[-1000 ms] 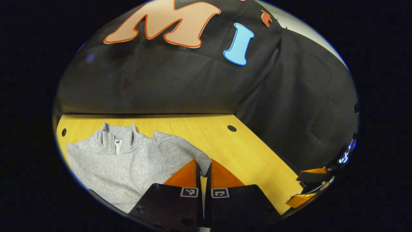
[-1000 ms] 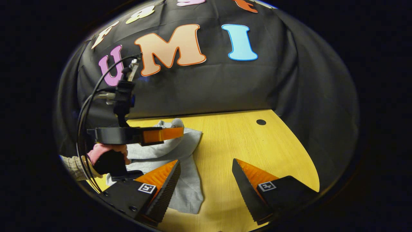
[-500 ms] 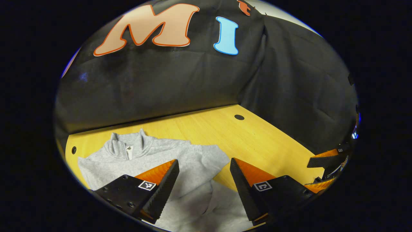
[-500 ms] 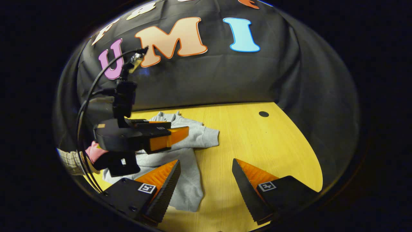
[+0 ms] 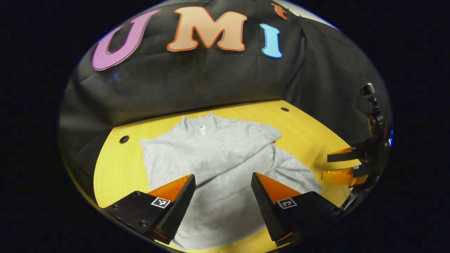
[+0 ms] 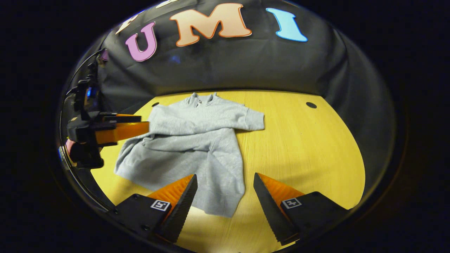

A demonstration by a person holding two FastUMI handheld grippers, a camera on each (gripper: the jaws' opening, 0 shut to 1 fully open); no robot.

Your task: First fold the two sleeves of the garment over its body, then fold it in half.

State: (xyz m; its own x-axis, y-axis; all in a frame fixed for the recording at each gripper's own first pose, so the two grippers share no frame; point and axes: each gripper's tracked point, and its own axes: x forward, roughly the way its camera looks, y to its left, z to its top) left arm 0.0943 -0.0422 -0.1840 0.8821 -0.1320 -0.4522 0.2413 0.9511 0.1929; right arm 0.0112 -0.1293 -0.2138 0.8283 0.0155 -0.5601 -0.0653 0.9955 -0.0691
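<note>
— Since both sleeves already lie across the grey pullover [image 6: 197, 140], why do the grippers hang back?
— Likely to line up the half fold. The left gripper [image 5: 223, 202] hovers at lower centre with its jaws spread over the hem, holding nothing; the right gripper [image 6: 225, 202] is likewise agape and empty.
— Where's the garment?
— Flat on the yellow bench [image 6: 299, 147], mid-frame.
— Any readable label?
— A small neck tag [image 5: 201, 127], too small to read.
</note>
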